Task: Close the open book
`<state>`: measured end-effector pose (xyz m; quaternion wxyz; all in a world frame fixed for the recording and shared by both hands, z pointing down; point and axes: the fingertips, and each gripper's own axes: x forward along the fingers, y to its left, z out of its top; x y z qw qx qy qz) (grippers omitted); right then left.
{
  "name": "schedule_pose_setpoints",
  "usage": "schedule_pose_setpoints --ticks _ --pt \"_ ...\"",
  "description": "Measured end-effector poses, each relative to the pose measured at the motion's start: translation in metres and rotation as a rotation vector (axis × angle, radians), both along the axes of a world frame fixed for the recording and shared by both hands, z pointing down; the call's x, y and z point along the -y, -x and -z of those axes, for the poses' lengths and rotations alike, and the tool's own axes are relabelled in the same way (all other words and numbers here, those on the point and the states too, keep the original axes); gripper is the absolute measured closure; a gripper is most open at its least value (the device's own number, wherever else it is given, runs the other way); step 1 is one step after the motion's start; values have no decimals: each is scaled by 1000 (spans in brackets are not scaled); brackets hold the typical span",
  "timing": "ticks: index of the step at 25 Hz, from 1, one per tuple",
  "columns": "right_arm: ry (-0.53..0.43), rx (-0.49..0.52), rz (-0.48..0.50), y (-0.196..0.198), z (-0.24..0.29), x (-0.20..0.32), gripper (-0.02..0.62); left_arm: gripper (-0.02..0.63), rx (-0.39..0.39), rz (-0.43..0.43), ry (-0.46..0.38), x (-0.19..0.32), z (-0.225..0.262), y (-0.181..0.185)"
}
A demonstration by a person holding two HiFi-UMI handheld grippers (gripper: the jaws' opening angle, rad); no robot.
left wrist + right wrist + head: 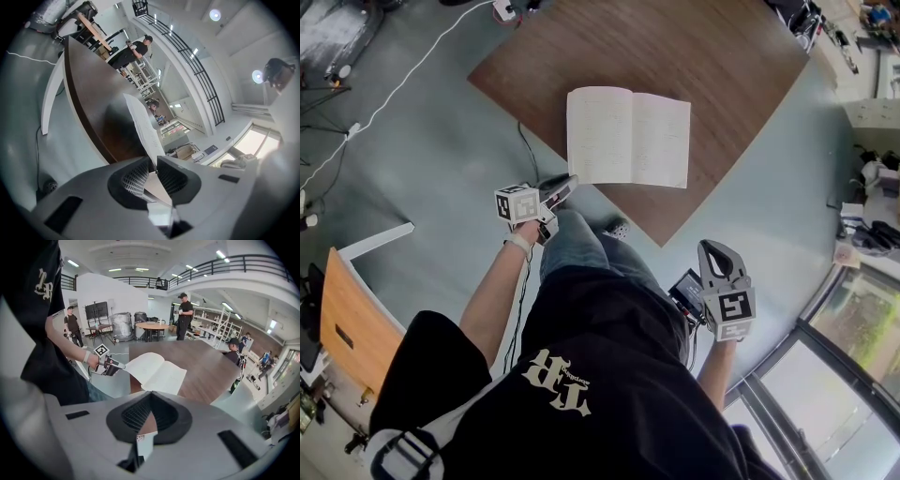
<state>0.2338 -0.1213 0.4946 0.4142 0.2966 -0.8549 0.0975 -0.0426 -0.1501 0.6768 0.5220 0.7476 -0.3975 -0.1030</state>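
An open book (628, 136) with white pages lies on the near corner of a dark wooden table (675, 47). My left gripper (567, 183) is at the book's near left corner, shut on the edge of the left page (140, 122), which rises thin from between the pads. In the right gripper view that left side of the book (157, 371) is slightly lifted, with the left gripper (117, 365) at its corner. My right gripper (719, 248) hangs off the table's near right side, shut (151, 397) and holding nothing.
The person's legs (581, 244) stand right at the table corner. A wooden panel (347, 319) is on the floor at the left, and white cables (394, 89) run across it. A glass wall (853, 356) is at the lower right. People (184, 315) stand beyond the table.
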Motion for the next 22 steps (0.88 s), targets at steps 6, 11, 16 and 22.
schedule_pose_setpoints --ticks 6,11,16,22 --pt "-6 16 -6 -12 -1 -4 606 541 -13 25 -74 1 22 -9" --pt "-8 28 -17 -25 -1 -10 606 541 -21 27 -117 3 38 -18" --pt "-7 41 -31 -40 -3 -16 606 541 -30 19 -167 7 57 -31" --pt "-9 53 -34 -54 -5 -21 607 497 2 12 -191 13 66 -43"
